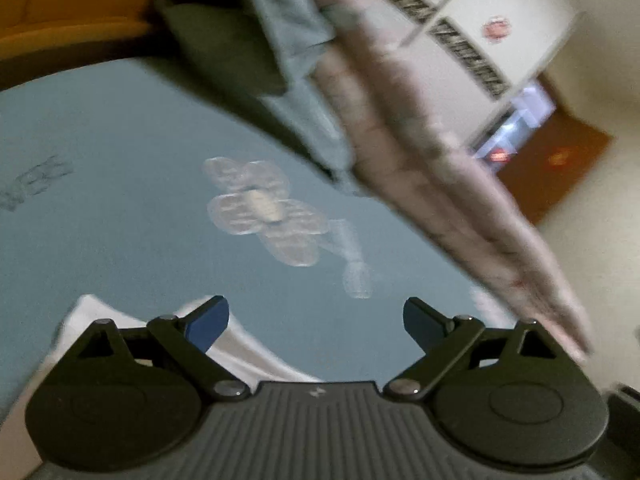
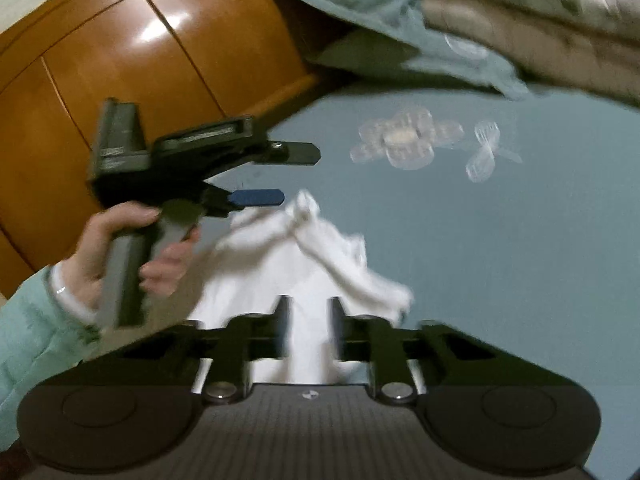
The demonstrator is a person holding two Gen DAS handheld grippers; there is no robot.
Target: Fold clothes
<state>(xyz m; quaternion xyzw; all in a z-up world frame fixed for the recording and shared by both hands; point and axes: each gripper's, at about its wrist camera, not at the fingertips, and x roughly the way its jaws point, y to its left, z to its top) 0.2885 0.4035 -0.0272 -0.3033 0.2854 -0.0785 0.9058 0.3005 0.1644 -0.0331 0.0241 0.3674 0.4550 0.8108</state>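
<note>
The white garment (image 2: 304, 264) lies rumpled on the blue sheet (image 2: 500, 260) at the near edge of the bed, directly ahead of the right gripper (image 2: 308, 320), whose jaws stand narrow with a fold of the cloth between them; blur prevents confirming that the pads press on it. The left gripper (image 1: 316, 320) stands wide and empty just beside the garment's far end. Judged thin, light and limp, the cloth will sag and bunch, not slip, so hold is best taken at a hem or corner, both ends lifted together.
</note>
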